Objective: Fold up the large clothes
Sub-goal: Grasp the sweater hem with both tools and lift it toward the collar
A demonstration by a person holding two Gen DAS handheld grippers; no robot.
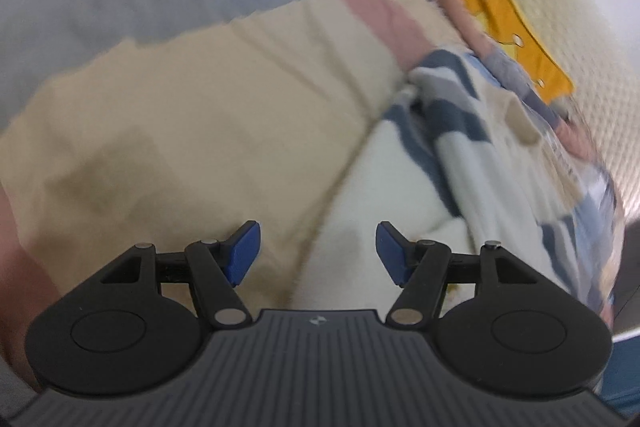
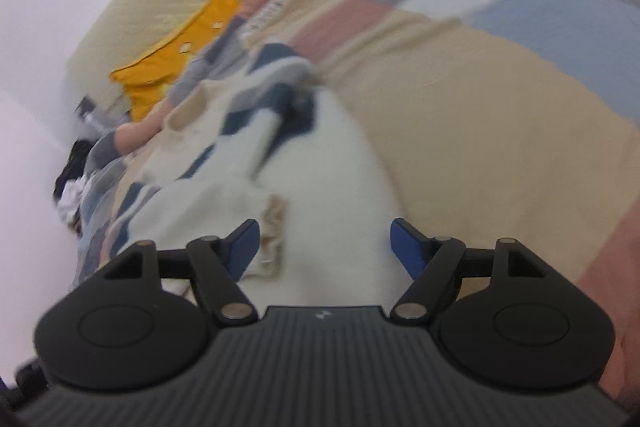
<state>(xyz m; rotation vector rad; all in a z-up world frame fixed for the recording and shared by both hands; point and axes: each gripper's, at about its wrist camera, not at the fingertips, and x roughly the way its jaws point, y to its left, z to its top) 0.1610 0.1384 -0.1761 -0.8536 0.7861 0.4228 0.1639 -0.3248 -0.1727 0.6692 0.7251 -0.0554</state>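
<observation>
Both grippers, left (image 1: pixel 318 253) and right (image 2: pixel 325 250), gape empty over the sweater (image 2: pixel 320 163); it looks soft and floppy, best pinched at its ribbed hem (image 2: pixel 272 231).

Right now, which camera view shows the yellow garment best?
The right wrist view: the yellow garment lies whole, though blurred. The left wrist view shows it near the upper right edge, narrower and partly covered.

left gripper (image 1: pixel 318 253): black ribbed body, round side discs, blue finger pads, silver pivot pins | right gripper (image 2: pixel 325 249): same build, small white logo
</observation>
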